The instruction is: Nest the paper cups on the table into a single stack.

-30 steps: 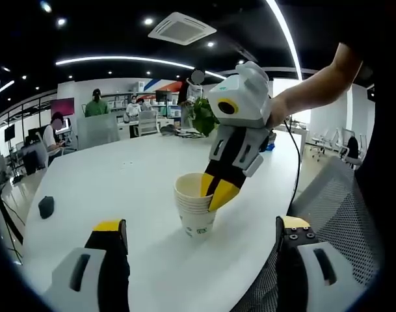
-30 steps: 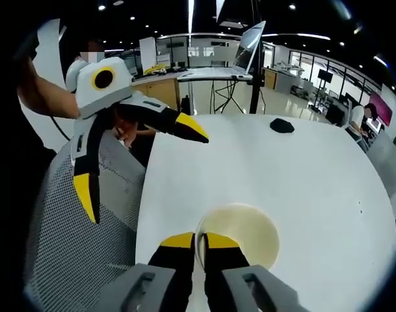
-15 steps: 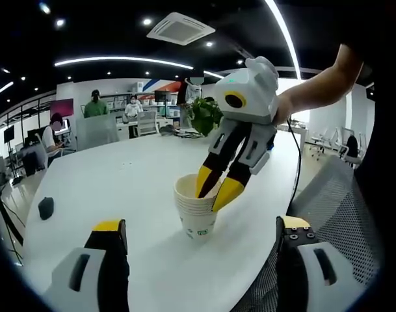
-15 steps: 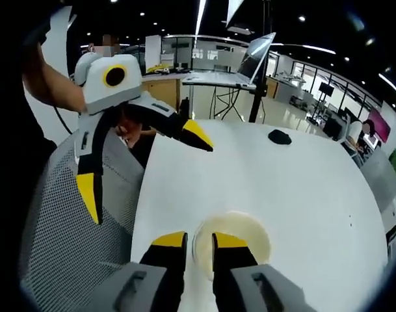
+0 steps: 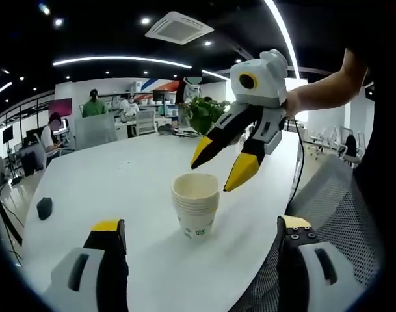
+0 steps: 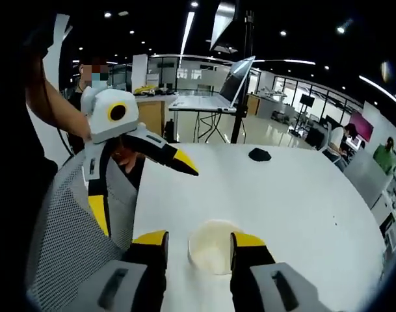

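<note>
A small dark rounded object (image 5: 45, 207) lies on the white round table (image 5: 119, 188) at nine o'clock in the left gripper view; in the right gripper view it (image 6: 259, 155) sits at one o'clock. A leafy green potted plant (image 5: 201, 114) stands at twelve o'clock. A grey mesh office chair (image 6: 74, 221) sits beside the table at eight o'clock.

One stack of paper cups (image 5: 196, 209), two tongs (image 5: 221, 170).

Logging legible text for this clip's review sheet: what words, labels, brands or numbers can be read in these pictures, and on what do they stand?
None can be read.
Stack of nested cream paper cups: a small green mark near the base of the bottom cup, too small and blurred to read.
Red, blue and white wall graphic behind the white round table: coloured stripes, no legible words.
</note>
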`<state>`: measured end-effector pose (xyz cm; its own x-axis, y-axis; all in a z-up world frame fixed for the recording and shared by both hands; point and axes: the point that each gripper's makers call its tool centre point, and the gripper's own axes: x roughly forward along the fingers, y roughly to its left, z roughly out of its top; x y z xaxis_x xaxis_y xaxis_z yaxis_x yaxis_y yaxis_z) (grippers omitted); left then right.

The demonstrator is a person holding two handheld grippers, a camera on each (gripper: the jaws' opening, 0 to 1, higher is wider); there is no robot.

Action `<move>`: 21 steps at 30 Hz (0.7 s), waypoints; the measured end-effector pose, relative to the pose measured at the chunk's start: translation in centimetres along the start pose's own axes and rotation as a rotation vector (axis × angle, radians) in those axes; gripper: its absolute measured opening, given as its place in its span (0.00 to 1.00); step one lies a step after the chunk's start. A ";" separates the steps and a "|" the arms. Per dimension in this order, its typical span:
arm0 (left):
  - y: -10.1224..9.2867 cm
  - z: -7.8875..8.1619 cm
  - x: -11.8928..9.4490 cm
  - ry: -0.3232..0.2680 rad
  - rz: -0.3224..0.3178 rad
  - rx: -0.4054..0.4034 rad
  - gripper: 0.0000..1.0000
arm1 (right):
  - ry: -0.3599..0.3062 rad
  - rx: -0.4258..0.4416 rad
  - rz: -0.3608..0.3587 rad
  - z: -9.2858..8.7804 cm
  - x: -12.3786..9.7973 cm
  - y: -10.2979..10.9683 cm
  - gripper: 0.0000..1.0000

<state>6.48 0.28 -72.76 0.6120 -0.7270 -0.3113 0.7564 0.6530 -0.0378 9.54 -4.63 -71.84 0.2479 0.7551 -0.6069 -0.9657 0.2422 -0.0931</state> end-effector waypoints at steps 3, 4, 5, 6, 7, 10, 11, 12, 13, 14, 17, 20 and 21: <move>0.0 0.0 0.0 -0.001 -0.003 -0.005 0.96 | -0.029 0.033 -0.032 -0.1 -0.7 -0.5 0.46; 0.0 0.0 0.0 -0.001 -0.004 -0.006 0.96 | -0.034 0.040 -0.041 -0.2 -0.9 -0.7 0.47; 0.0 0.0 0.1 -0.001 -0.004 -0.007 0.97 | -0.044 0.051 -0.054 -0.3 -1.2 -0.9 0.49; 0.0 0.0 0.1 0.000 -0.005 -0.008 0.97 | -0.050 0.059 -0.061 -0.5 -1.4 -1.0 0.51; 0.1 -0.1 0.1 0.000 -0.005 -0.010 0.97 | -0.059 0.072 -0.068 -0.6 -1.6 -1.2 0.52; 0.1 -0.1 0.1 0.001 -0.009 -0.015 0.98 | -0.073 0.098 -0.083 -1.0 -1.9 -1.5 0.58; 0.1 0.0 0.2 0.001 -0.010 -0.015 0.99 | -0.083 0.116 -0.094 -1.3 -2.1 -1.7 0.60; 0.0 0.1 0.2 0.001 -0.014 -0.014 0.99 | -0.085 0.120 -0.098 -1.3 -2.2 -1.7 0.61; -0.1 0.0 0.3 0.003 -0.016 -0.011 0.99 | -0.089 0.131 -0.107 -1.6 -2.3 -1.8 0.61; -0.1 0.0 0.4 0.005 -0.018 -0.008 0.99 | -0.091 0.138 -0.112 -1.8 -2.4 -1.9 0.61; -0.1 0.1 0.7 0.010 -0.027 0.001 0.99 | -0.103 0.159 -0.124 -2.3 -2.5 -2.0 0.66; -0.1 -0.1 1.2 0.019 -0.035 0.002 0.99 | -0.118 0.179 -0.140 -3.0 -2.6 -2.2 0.69; -0.1 -0.1 1.2 0.021 -0.036 0.002 0.99 | -0.120 0.182 -0.142 -3.0 -2.6 -2.3 0.70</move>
<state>7.11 -0.68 -73.24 0.5793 -0.7454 -0.3298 0.7785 0.6258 -0.0472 10.84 -8.99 -72.47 0.3983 0.7699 -0.4985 -0.8934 0.4487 -0.0209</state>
